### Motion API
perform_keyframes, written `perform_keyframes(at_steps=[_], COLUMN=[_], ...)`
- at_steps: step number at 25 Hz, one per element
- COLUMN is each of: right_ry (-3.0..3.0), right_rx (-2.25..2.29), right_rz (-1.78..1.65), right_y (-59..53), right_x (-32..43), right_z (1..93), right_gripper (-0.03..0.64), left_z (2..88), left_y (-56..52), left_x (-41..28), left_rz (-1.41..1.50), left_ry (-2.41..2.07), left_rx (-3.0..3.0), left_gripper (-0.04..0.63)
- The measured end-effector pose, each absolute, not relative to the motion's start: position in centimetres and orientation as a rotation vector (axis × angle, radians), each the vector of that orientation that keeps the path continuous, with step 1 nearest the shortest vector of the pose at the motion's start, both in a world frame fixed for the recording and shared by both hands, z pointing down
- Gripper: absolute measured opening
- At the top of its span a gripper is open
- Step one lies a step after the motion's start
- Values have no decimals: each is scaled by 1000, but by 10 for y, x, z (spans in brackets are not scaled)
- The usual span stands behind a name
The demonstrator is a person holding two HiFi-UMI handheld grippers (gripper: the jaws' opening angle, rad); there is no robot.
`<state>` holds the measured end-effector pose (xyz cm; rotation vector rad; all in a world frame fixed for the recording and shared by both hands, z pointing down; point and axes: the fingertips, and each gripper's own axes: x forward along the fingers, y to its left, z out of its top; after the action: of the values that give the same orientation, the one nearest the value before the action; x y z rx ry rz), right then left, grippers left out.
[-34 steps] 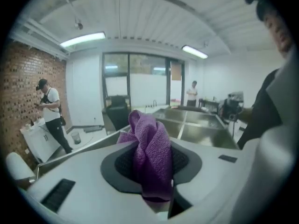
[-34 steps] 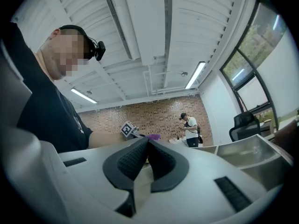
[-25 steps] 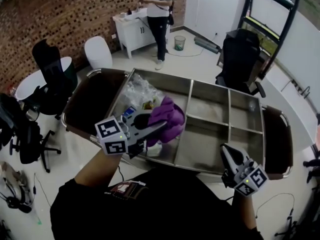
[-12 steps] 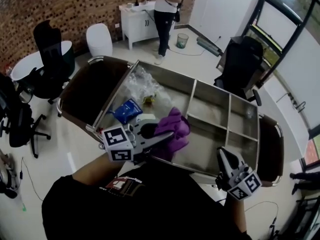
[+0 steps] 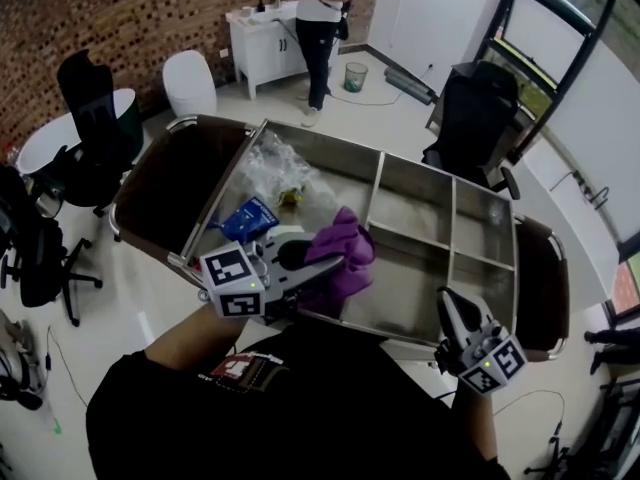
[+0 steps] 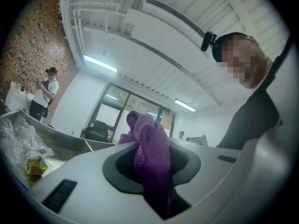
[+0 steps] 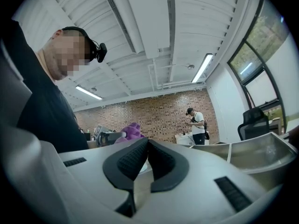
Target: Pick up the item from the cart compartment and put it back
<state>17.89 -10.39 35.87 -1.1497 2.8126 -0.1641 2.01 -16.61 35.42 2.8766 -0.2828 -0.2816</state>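
We note the left gripper (image 5: 338, 261) clamped on a purple cloth (image 5: 347, 246), held bunched above the cart's (image 5: 415, 268) near rim by the left compartment. Its long axis runs along the jaws, with the free end past the tips. The right gripper's (image 5: 446, 298) jaws are together and empty.

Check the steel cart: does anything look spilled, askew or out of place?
Nothing is spilled or damaged. The only thing out of place is the purple cloth, pinched in the left gripper and hanging bunched over the left compartment of the steel cart, where crumpled clear plastic bags and a blue packet lie.
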Motion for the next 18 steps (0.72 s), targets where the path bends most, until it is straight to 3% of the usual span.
perform_keyframes(at_steps=[6, 11, 16, 18], right_ry=[2792, 2766, 2719, 2702], right_rx=[-1165, -1200, -1239, -1256], right_rz=[-155, -144, -132, -126], right_y=[-99, -93, -81, -77], right_x=[184, 195, 209, 216], right_z=[357, 357, 358, 360], right_gripper=[-12, -12, -12, -12], left_z=[353, 350, 404, 445], left_y=[-169, -170, -169, -168], left_x=[26, 66, 134, 155], left_rz=[-236, -25, 539, 873], left_ry=[-278, -260, -202, -138], left_rx=[2894, 3051, 3178, 3168], left_gripper=[87, 89, 106, 156])
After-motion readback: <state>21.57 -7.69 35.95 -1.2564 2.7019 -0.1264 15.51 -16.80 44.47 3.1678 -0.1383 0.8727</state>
